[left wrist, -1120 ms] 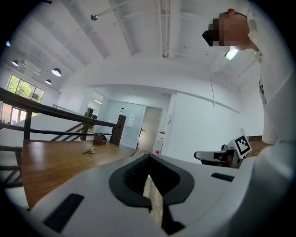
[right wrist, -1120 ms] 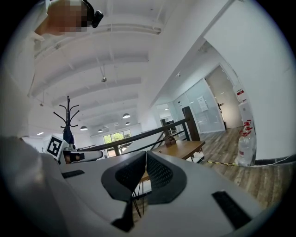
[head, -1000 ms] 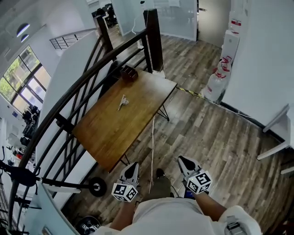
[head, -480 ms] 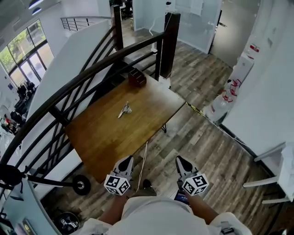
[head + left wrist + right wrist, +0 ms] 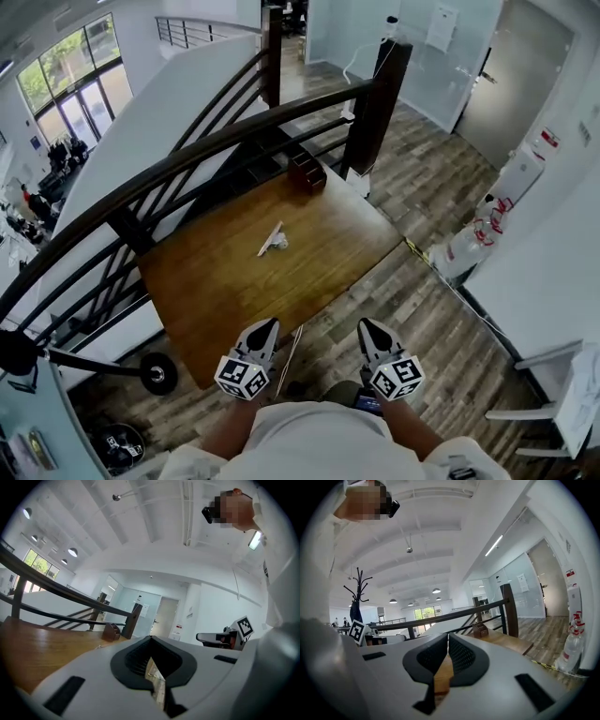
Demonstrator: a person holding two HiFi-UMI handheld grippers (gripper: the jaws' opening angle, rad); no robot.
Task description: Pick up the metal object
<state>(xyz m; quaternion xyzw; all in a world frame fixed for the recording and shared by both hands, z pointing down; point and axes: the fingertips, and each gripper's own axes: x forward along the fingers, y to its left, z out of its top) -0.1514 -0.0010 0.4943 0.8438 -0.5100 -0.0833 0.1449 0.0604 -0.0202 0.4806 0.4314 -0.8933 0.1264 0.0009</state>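
Observation:
The metal object (image 5: 274, 241), small and silvery, lies near the middle of the wooden table (image 5: 216, 291). Both grippers are held low in front of the person's body, short of the table's near edge and well apart from the object. The left gripper (image 5: 266, 326) points toward the table's near corner with its jaws together and nothing in them. The right gripper (image 5: 367, 326) hangs over the floor to the right of the table, jaws also together and empty. In the left gripper view the closed jaws (image 5: 150, 638) point level along the tabletop (image 5: 33, 644); in the right gripper view the jaws (image 5: 447, 637) do the same.
A small brown box (image 5: 307, 172) stands at the table's far end by a dark post (image 5: 377, 112). A dark curved railing (image 5: 141, 187) runs along the table's left side. A wheel (image 5: 157, 373) sits on the floor at left, and water bottles (image 5: 483, 230) stand at right.
The person has walked closer to the table, which now fills more of the head view. Both grippers stay low, shut, side by side.

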